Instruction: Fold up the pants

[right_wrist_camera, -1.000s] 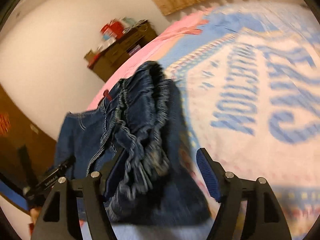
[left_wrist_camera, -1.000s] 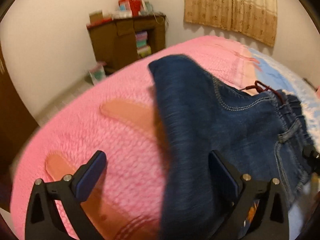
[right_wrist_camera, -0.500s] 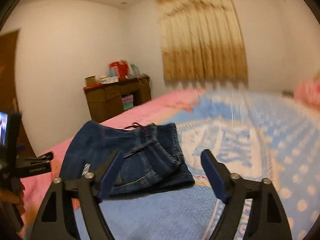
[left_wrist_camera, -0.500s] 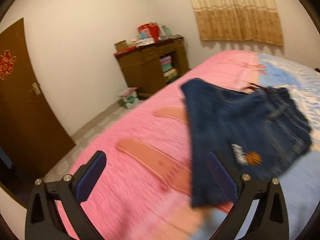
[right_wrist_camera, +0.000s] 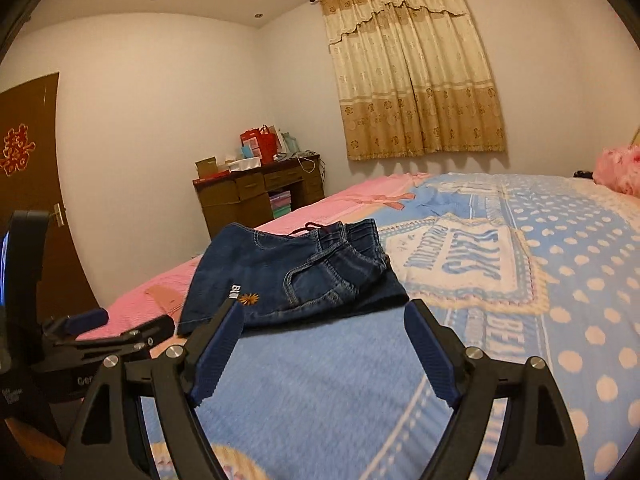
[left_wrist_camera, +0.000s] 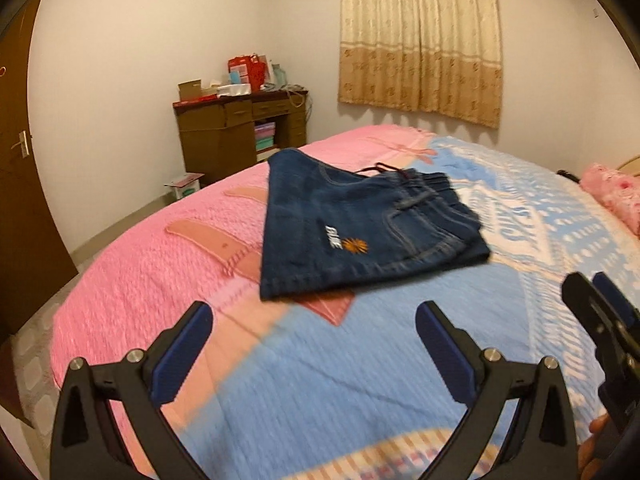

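The folded denim pants lie flat on the bed near its pink edge, orange flower embroidery up. The right gripper hovers just short of them, jaws wide and empty; the left gripper pokes in alongside

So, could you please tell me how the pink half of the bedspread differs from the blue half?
The pink half is plain with salmon stripes; the blue half carries white lettering and polka dots. The pink half lies toward the door, the blue half toward the pillow. The folded jeans straddle both.
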